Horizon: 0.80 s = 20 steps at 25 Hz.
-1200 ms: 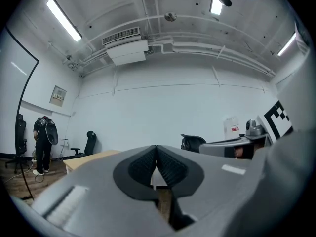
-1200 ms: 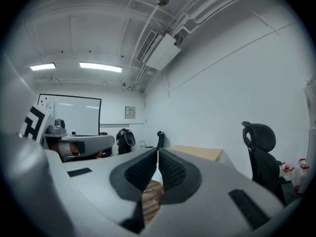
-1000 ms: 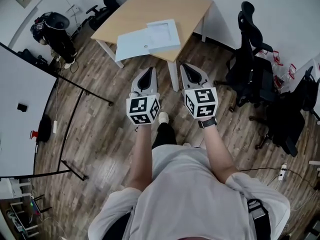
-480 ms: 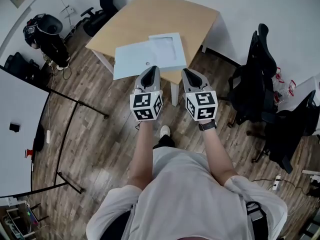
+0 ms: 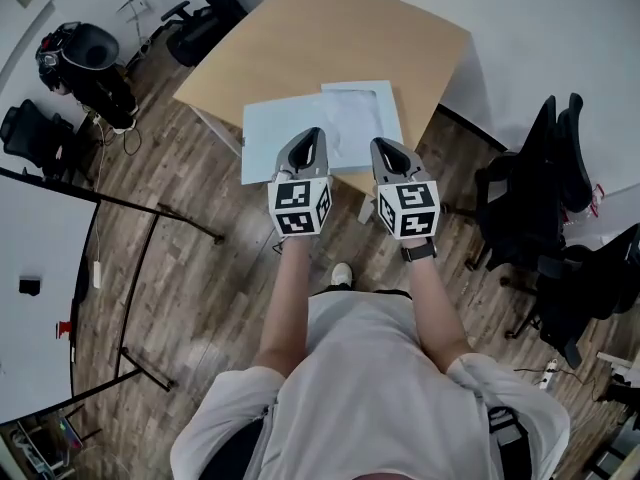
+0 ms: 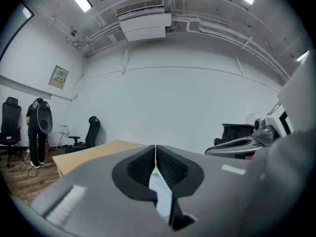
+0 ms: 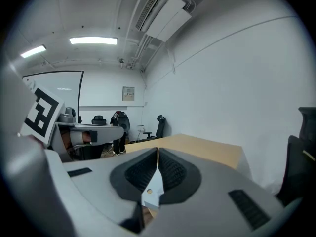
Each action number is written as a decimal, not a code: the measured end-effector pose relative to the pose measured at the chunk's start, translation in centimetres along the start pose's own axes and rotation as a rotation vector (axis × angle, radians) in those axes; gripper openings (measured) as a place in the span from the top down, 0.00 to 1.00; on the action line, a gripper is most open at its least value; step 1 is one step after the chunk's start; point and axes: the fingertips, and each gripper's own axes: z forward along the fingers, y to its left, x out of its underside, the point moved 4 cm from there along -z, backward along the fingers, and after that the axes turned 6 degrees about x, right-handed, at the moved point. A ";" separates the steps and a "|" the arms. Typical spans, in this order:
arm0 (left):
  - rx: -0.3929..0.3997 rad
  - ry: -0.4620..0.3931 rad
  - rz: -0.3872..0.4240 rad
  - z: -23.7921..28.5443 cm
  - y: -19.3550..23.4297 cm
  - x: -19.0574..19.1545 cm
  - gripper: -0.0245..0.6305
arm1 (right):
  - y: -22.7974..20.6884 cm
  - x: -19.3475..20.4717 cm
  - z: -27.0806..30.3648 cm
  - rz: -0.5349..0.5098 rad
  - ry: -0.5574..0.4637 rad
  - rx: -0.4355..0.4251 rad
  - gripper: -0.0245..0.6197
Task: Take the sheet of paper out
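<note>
Paper cannot be told apart from the pale blue folder [image 5: 280, 136]. The folder lies flat near the front edge of the wooden table [image 5: 330, 28], with a whiter panel [image 5: 362, 113] at its right. My left claw [image 5: 314, 133] and right claw [image 5: 381, 145] hover side by side over its near edge, both with jaws pressed together and nothing between them.

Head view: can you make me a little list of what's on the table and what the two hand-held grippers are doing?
Table: light wood, next to a white wall
On it: pale blue folder, lying flat at the near edge
Left hand-held gripper: shut, empty, above the folder in this view
Right hand-held gripper: shut, empty, above the folder's right part
Nearby: black chairs
</note>
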 end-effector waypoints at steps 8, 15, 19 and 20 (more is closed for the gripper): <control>0.059 0.115 -0.055 4.6 4.9 4.4 0.95 | -0.3 3.1 5.8 0.012 0.121 -0.020 0.94; 0.031 0.197 -0.126 9.3 7.3 8.0 0.95 | -2.7 4.7 12.1 0.010 0.157 -0.076 0.94; 0.045 0.272 -0.174 12.9 8.5 10.9 0.95 | -4.3 5.4 16.5 0.019 0.186 -0.124 0.94; 0.044 0.298 -0.183 13.5 8.9 11.6 0.95 | -4.5 5.8 17.5 0.022 0.202 -0.138 0.94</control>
